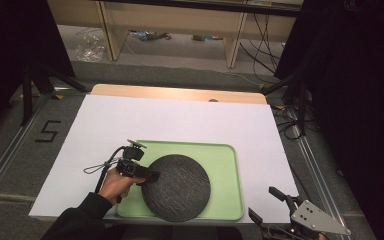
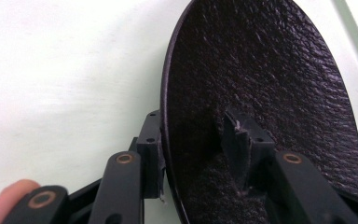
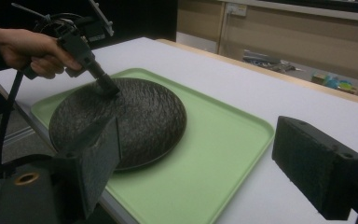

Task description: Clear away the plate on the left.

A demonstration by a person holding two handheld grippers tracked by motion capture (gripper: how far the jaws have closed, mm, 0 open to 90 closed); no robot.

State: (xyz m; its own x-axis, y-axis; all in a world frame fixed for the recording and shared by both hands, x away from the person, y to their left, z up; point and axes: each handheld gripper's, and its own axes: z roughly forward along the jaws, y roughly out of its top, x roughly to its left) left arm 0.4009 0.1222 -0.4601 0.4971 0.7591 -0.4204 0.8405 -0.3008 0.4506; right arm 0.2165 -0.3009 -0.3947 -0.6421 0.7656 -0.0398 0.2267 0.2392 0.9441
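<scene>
While on the green tray [image 1: 227, 172], the black plate's [image 1: 180, 187] rim sits between the left hand-held gripper's [image 1: 152, 176] jaws.

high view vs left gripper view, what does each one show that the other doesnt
The high view alone takes in the whole layout: the green tray on the white table, the right gripper with open jaws empty at the table's near right corner, and the floor beyond. The left gripper view alone shows, up close, one jaw under the rim and one over the textured top, with a gap at the pads. Both share the black plate and the left gripper straddling its edge.
</scene>
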